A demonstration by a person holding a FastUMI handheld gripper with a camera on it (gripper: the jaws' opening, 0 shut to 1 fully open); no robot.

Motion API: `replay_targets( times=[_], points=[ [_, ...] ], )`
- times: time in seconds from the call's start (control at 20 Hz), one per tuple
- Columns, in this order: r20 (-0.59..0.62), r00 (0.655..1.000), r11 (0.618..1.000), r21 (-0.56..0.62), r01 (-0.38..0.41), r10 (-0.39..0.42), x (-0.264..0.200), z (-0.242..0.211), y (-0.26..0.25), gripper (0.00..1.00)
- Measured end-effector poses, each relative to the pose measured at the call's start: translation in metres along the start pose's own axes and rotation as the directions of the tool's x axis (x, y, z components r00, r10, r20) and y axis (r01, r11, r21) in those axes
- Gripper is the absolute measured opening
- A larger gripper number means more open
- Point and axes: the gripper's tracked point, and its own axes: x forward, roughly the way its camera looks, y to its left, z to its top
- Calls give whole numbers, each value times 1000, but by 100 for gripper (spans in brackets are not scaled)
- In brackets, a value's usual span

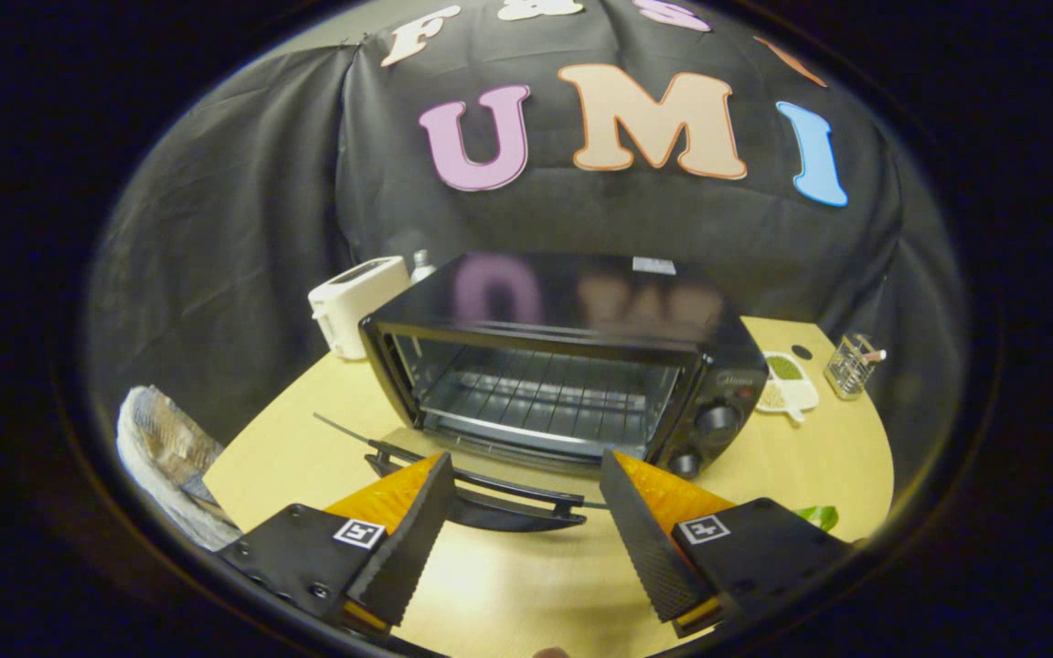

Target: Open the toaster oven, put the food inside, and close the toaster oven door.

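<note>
wooden table (792,457) under open toaster oven (572,366); claw (526,512) agape, empty

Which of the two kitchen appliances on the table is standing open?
The black toaster oven, door folded down just ahead of the open, empty tongs. The white toaster sits behind it.

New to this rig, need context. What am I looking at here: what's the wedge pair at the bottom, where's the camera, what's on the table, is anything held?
One picture, from a fisheye camera riding on a hand-held two-finger tool; a person carries it, no robot arm. The two wedges at the bottom are its fingers, spread open with nothing between them.

Just ahead on the wooden table stands a black oven. Its door is folded down flat, handle toward the fingers, and the wire rack inside looks bare.

Behind the oven's left side sits a white toaster. To its right lie a small white dish and a clear cup. A crumpled wrapper lies at the table's left edge.
</note>
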Motion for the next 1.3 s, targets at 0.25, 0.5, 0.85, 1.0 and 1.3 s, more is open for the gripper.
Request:
replay_targets(
  times=[0.25,0.5,0.85,1.0,1.3],
  points=[
    [-88,996,1000,-19,-10,8,-3,-46,8,100],
    [-139,990,999,-47,-16,9,0,-71,9,100],
    [-214,976,1000,2,-25,25,4,-100,10,100],
    [-264,964,999,40,-29,39,3,-116,11,99],
    [-280,959,996,82,-33,55,-2,-120,11,99]
  ],
)
